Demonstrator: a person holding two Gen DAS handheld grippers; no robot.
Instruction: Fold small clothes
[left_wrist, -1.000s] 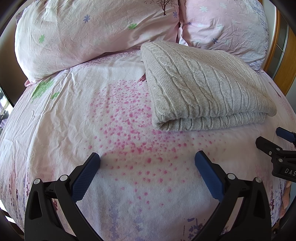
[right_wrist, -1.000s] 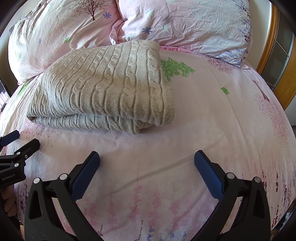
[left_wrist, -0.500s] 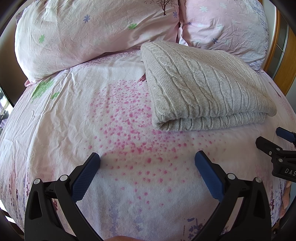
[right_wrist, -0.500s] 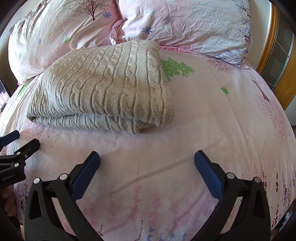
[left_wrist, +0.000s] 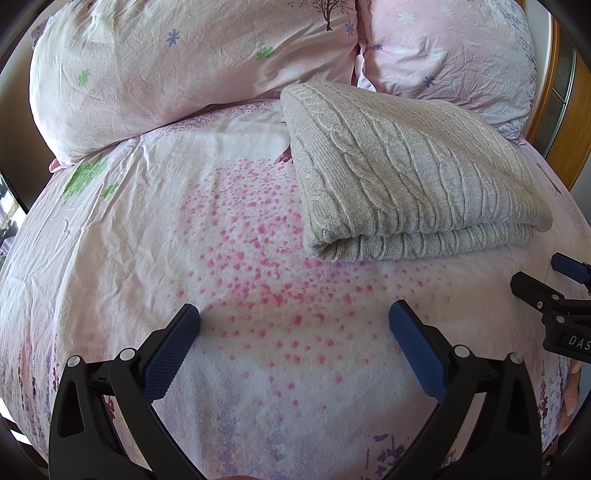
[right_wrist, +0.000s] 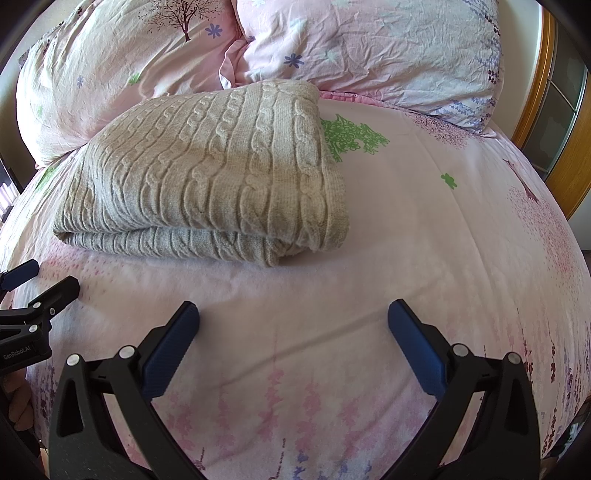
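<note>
A grey cable-knit sweater (left_wrist: 406, 177) lies folded into a thick rectangle on the bed, its folded edge toward me; it also shows in the right wrist view (right_wrist: 207, 177). My left gripper (left_wrist: 293, 325) is open and empty, held over the bedspread in front of and to the left of the sweater. My right gripper (right_wrist: 293, 325) is open and empty, in front of and to the right of the sweater. Each gripper shows at the edge of the other's view: the right gripper (left_wrist: 546, 284), the left gripper (right_wrist: 33, 288).
The pink flower-print bedspread (left_wrist: 147, 240) covers the bed. Two pink pillows (left_wrist: 177, 66) (right_wrist: 369, 48) lie behind the sweater. A wooden frame (right_wrist: 554, 147) stands at the right.
</note>
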